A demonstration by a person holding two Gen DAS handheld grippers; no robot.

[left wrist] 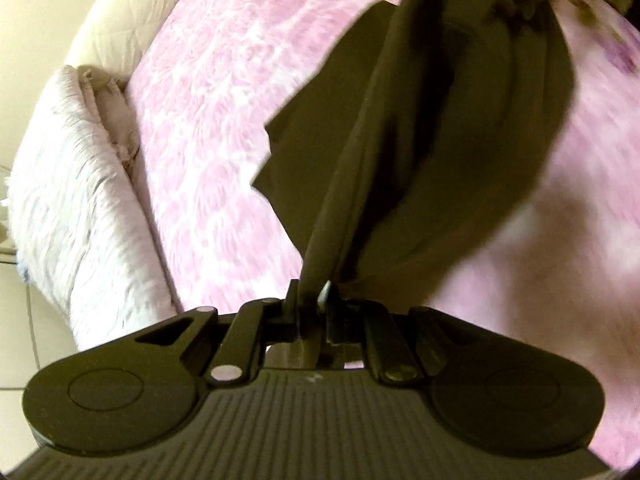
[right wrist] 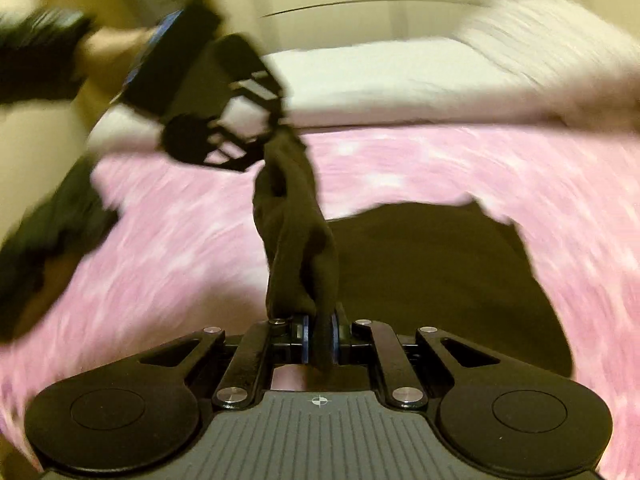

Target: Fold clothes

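Observation:
A dark olive-brown garment [left wrist: 440,128] hangs stretched between both grippers above a pink fluffy bed cover [left wrist: 208,128]. My left gripper [left wrist: 310,300] is shut on one edge of the cloth, which runs up and away from its jaws. In the right wrist view my right gripper [right wrist: 320,332] is shut on a bunched part of the garment [right wrist: 296,232]. The twisted cloth rises to the left gripper [right wrist: 276,128], held by a person's hand at upper left. The rest of the garment [right wrist: 440,280] drapes down to the right over the pink cover [right wrist: 480,168].
A pale quilted blanket [left wrist: 68,208] lies along the bed's left side, with a cream padded headboard [left wrist: 132,28] behind it. White pillows [right wrist: 400,80] sit at the far end. A person's dark sleeve [right wrist: 36,60] and dark clothing [right wrist: 44,232] are at left.

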